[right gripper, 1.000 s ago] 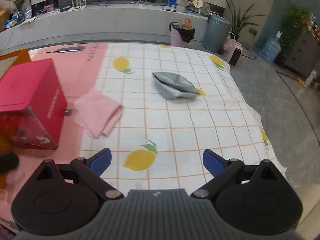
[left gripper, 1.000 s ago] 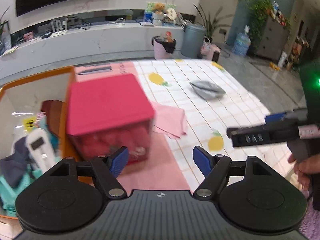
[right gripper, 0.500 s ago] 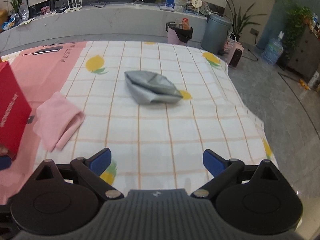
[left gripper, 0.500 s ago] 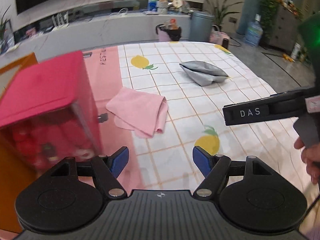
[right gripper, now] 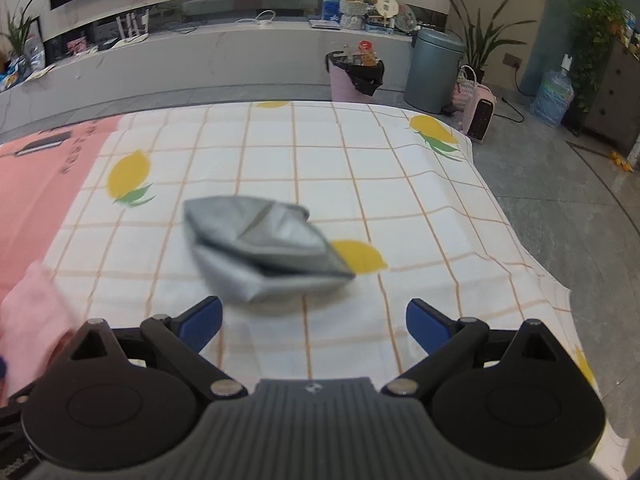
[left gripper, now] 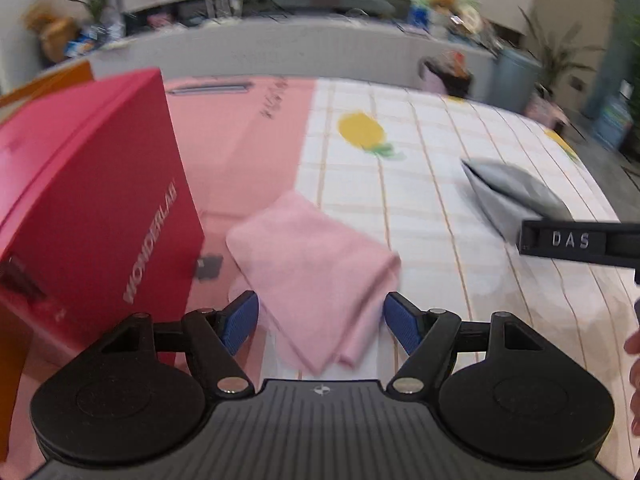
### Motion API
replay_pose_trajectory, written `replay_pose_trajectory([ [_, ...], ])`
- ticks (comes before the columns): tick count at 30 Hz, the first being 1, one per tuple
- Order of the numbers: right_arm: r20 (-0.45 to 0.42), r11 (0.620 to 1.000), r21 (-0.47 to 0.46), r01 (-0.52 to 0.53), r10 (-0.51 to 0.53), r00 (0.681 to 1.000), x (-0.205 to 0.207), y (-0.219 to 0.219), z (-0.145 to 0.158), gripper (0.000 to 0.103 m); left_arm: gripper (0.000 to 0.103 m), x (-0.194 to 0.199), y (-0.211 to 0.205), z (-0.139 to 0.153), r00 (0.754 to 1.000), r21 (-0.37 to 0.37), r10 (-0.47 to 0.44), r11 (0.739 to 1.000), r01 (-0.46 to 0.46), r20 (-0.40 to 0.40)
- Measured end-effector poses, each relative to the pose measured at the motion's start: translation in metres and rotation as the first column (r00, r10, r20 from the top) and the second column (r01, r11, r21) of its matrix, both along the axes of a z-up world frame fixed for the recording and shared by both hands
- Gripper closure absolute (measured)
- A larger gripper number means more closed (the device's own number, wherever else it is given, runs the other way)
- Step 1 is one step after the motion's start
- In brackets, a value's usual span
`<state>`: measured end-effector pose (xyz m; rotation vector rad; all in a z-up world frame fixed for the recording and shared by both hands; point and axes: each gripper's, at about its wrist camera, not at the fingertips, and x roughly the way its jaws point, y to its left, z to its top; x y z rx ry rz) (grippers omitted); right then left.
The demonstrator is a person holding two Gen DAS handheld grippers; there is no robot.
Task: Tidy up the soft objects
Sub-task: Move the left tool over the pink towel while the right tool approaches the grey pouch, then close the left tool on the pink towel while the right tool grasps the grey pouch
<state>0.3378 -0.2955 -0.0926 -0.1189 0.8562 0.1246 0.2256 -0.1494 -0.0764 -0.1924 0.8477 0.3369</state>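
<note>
A folded pink cloth [left gripper: 320,268] lies on the lemon-print tablecloth, its near end between the fingers of my open left gripper [left gripper: 320,322]. It also shows at the left edge of the right wrist view [right gripper: 32,320]. A folded grey cloth [right gripper: 260,252] lies just ahead of my open right gripper [right gripper: 314,322]; it also shows in the left wrist view [left gripper: 516,196]. Both grippers are empty.
A red box [left gripper: 88,208] marked WONDERLAB stands left of the pink cloth, with an orange bin edge [left gripper: 48,80] behind it. The right gripper's body [left gripper: 580,240] crosses the right side of the left view. The table's right edge [right gripper: 520,240] drops to the floor.
My left gripper has moved right from the red box and down over the pink cloth. My right gripper has moved forward and closer to the grey cloth. Both stayed open.
</note>
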Motion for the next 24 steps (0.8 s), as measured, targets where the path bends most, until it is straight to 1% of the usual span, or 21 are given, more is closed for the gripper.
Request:
replay_pose_trajectory([
  [3, 0.006, 1.000, 0.011, 0.013, -0.013, 1.000, 0.016, 0.000, -0.008, 0.006, 0.016, 0.009, -0.003, 0.000, 0.998, -0.013, 0.070, 0.997, -0.070, 0.004],
  [6, 0.037, 1.000, -0.004, 0.002, -0.002, 0.999, 0.027, 0.005, -0.013, 0.005, 0.015, 0.017, -0.008, -0.002, 0.992, 0.007, 0.127, 0.992, -0.127, 0.008],
  [10, 0.064, 1.000, 0.000, -0.029, 0.029, 0.998, 0.034, 0.011, -0.015, 0.005, 0.012, 0.018, -0.013, -0.003, 0.974, 0.011, 0.222, 0.975, -0.222, 0.038],
  [15, 0.128, 0.992, -0.017, -0.121, 0.122, 0.984, 0.034, 0.022, -0.014, 0.009, 0.003, 0.024, -0.020, -0.005, 0.958, 0.028, 0.283, 0.958, -0.284, 0.055],
  [18, 0.154, 0.983, -0.016, -0.181, 0.181, 0.971, 0.035, 0.027, -0.012, 0.011, 0.000, 0.029, -0.025, -0.007, 0.950, 0.046, 0.306, 0.950, -0.309, 0.059],
  [19, 0.150, 0.982, -0.021, -0.188, 0.189, 0.970, 0.036, 0.029, -0.013, 0.016, 0.000, 0.030, -0.025, -0.008, 0.949, 0.047, 0.308, 0.949, -0.311, 0.061],
  [20, 0.145, 0.981, -0.022, -0.194, 0.195, 0.970, 0.037, 0.031, -0.014, 0.026, 0.001, 0.030, -0.025, -0.008, 0.950, 0.044, 0.306, 0.950, -0.309, 0.064],
  [21, 0.137, 0.980, -0.012, -0.200, 0.200, 0.970, 0.037, 0.031, -0.015, 0.031, 0.001, 0.029, -0.025, -0.008, 0.950, 0.042, 0.305, 0.951, -0.308, 0.068],
  [22, 0.138, 0.978, 0.013, -0.207, 0.203, 0.969, 0.037, 0.029, -0.015, 0.038, 0.002, 0.029, -0.025, -0.008, 0.951, 0.045, 0.302, 0.951, -0.305, 0.071],
  [23, 0.137, 0.976, 0.036, -0.213, 0.206, 0.969, 0.036, 0.028, -0.015, 0.051, 0.002, 0.029, -0.026, -0.009, 0.952, 0.050, 0.298, 0.952, -0.302, 0.074],
  [24, 0.132, 0.972, 0.058, -0.226, 0.217, 0.967, 0.035, 0.026, -0.016, 0.055, 0.002, 0.028, -0.027, -0.010, 0.952, 0.056, 0.295, 0.953, -0.299, 0.077],
])
